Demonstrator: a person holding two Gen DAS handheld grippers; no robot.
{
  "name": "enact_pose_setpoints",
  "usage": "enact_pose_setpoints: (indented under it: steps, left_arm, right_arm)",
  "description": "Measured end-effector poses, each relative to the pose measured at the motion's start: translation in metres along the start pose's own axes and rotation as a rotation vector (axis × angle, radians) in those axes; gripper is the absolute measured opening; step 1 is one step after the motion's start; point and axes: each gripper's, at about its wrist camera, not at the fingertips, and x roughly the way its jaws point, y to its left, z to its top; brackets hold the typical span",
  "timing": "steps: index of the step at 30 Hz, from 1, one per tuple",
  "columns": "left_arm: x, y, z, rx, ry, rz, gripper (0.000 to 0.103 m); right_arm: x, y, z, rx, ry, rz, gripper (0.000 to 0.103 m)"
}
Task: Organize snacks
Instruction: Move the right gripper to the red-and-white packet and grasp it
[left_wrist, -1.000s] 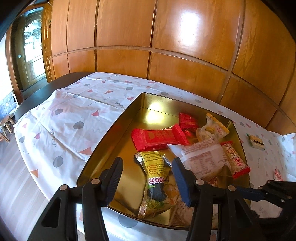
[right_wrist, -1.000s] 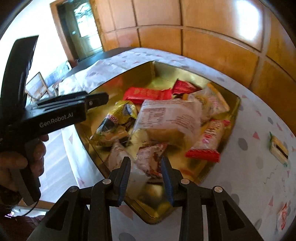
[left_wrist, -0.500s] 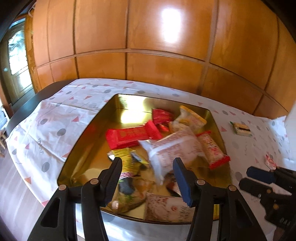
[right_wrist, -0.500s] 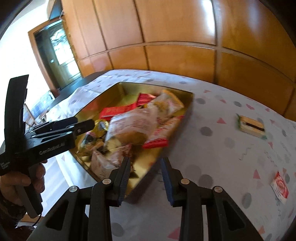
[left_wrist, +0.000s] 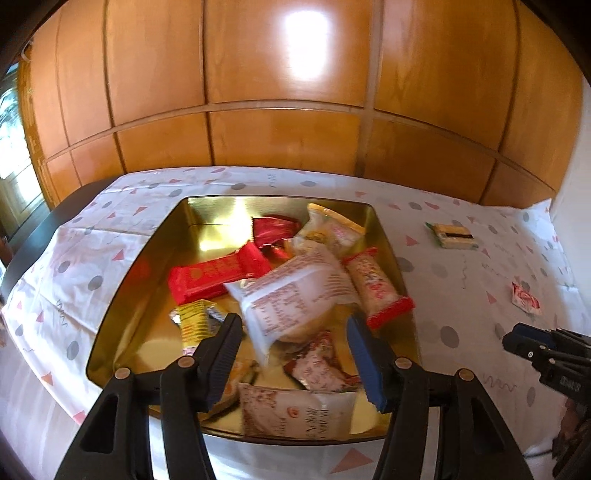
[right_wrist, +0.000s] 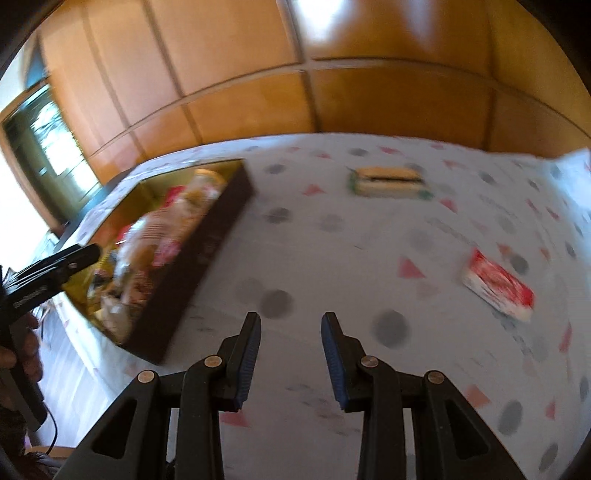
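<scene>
Gold tin: the shallow gold metal tin sits ahead of my left tongs and already holds most of the wrapped snacks, heaped loosely, so it serves as the collecting place.
Left tongs: jaws apart with nothing pinched, just opening wider; the white printed pouch lies in the tin beyond them.
Right tongs: my right tongs stand part open and empty above the spotted tablecloth, beside the tin's dark wall.
Strays: the red-and-white sachet lies ahead to their right, the green-edged biscuit pack farther off.
Judgement: the sachet looks like my next pick.
</scene>
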Motion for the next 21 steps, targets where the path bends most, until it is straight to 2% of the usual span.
enact_pose_setpoints:
  steps: [6,11,13,16,21]
  left_arm:
    - [0.003,-0.023,0.0,0.05,0.01,-0.029,0.06]
    - [0.005,-0.044,-0.001,0.097,0.017,-0.061,0.061]
    - [0.007,-0.05,-0.001,0.111,0.023,-0.068,0.061]
    - [0.009,-0.057,-0.002,0.128,0.03,-0.08,0.061]
    - [0.012,-0.062,-0.002,0.142,0.044,-0.092,0.061]
  right_arm:
    - [-0.007,-0.057,-0.019,0.135,0.019,-0.078,0.035]
    - [-0.019,-0.095,-0.016,0.158,-0.012,-0.178,0.039]
    - [-0.023,-0.106,-0.008,0.121,-0.029,-0.217,0.042]
    - [-0.018,-0.12,0.007,0.028,-0.006,-0.245,0.06]
    - [0.011,-0.124,0.03,-0.171,0.106,-0.257,0.063]
